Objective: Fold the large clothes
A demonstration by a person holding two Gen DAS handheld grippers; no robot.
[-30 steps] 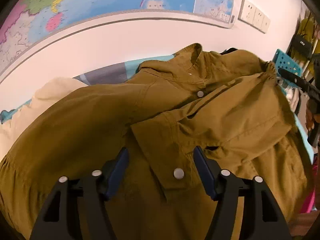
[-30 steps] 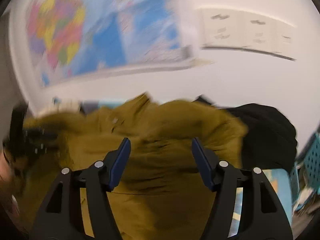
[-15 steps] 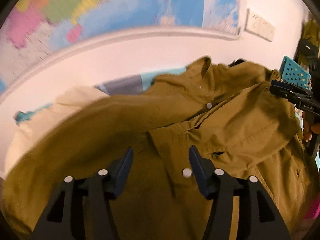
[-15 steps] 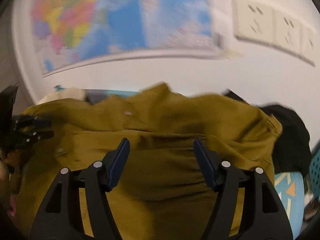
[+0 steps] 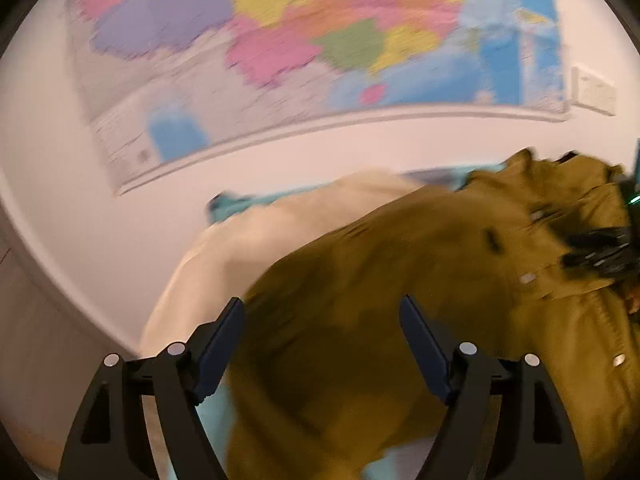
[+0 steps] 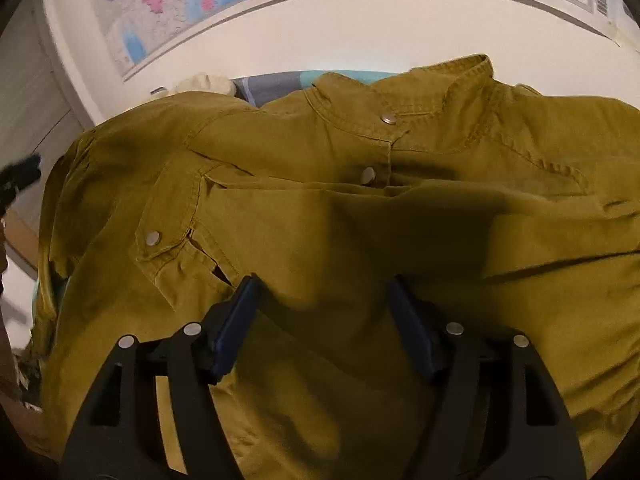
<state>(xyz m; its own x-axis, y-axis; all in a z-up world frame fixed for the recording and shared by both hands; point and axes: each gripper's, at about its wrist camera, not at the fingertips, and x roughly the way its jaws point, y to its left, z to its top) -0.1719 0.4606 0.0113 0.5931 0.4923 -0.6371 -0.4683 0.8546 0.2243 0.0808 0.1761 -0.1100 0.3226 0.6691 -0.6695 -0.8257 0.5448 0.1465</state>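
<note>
**A:** What is in view, and what has just changed?

**B:** A large mustard-brown jacket [image 6: 360,208] lies spread over a bed with a teal and grey cover [image 6: 280,82], its stand collar [image 6: 452,80] toward the wall edge of the bed. A second ago the left hand-held gripper [image 5: 322,344] hung over the jacket's middle, above a flap with a snap. Now it has swung out toward the jacket's left side, and a cream cloth [image 5: 248,248] beside the jacket fills more of its view. Its jaws have just been opening and now stand wide, with cloth below them but nothing pinched between. This view is blurred.

**B:** The right hand-held gripper [image 6: 322,316] has come in closer over the jacket's chest. Its jaws have opened a little and stand fairly wide, above the fabric and not clamped on it.

**A:** What does that mean for the folding?

**B:** One sleeve [image 6: 400,224] seems already laid across the chest, its cuff [image 6: 168,232] on the jacket's left. My guess is that both hands are between grips, moving to fresh edges for the next fold.

**A:** And the material?

**B:** It looks like sturdy cotton twill, matte, with double-stitched seams and round metal snaps [image 6: 387,119] down the front. It lies in soft, broad creases, so it should hold a fold. A colourful wall map [image 5: 320,40] hangs above the bed.
</note>
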